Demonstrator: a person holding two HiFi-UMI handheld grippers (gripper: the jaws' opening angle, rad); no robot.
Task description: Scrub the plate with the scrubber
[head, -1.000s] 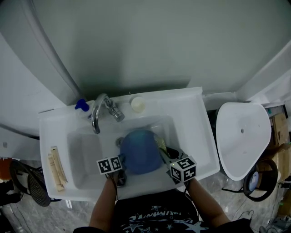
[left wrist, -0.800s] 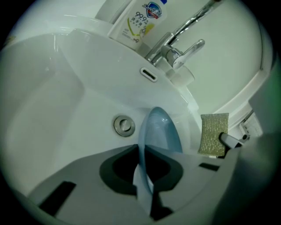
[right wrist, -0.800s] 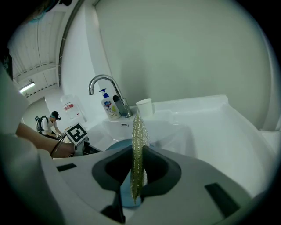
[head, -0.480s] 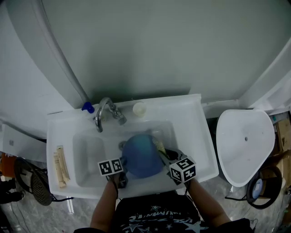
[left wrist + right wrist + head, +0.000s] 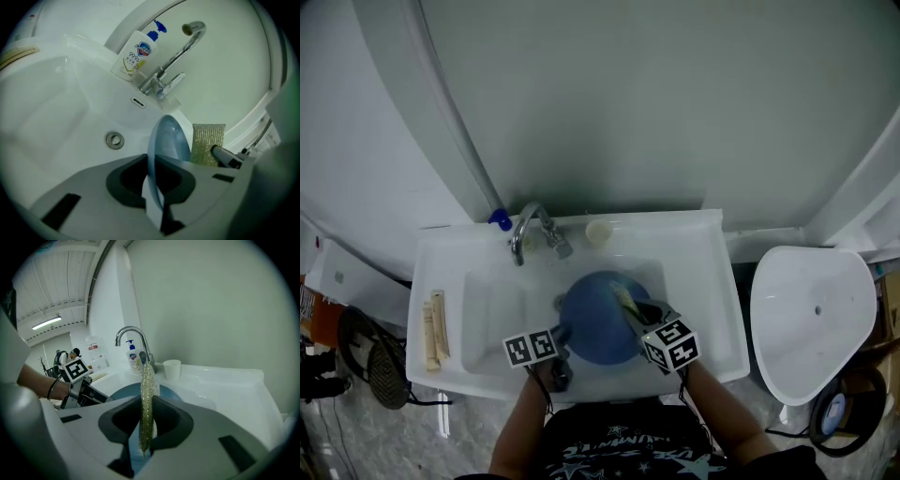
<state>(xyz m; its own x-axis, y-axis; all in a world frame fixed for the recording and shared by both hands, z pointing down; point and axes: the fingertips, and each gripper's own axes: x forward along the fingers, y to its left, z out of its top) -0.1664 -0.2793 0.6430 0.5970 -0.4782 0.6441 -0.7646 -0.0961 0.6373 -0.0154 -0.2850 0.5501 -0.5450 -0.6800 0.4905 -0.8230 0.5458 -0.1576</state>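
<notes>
A blue plate (image 5: pixel 598 319) hangs over the white sink basin (image 5: pixel 492 319). My left gripper (image 5: pixel 561 361) is shut on the plate's near-left rim; in the left gripper view the plate (image 5: pixel 166 140) stands edge-on between the jaws. My right gripper (image 5: pixel 639 323) is shut on a flat gold-green scrubber (image 5: pixel 623 302), which lies against the plate's right side. In the right gripper view the scrubber (image 5: pixel 147 404) stands upright between the jaws with the plate (image 5: pixel 126 392) behind it. The scrubber (image 5: pixel 207 142) also shows beside the plate in the left gripper view.
A chrome faucet (image 5: pixel 534 230) rises at the sink's back, with a soap bottle (image 5: pixel 135 55) to its left and a white cup (image 5: pixel 598 232) to its right. A drain (image 5: pixel 115 139) sits in the basin. Wooden sticks (image 5: pixel 434 328) lie on the left ledge. A white toilet (image 5: pixel 814 319) stands to the right.
Both grippers have risen with the plate and the scrubber, which now sit higher above the basin. The head view has shifted, so the sink appears lower and further right.
</notes>
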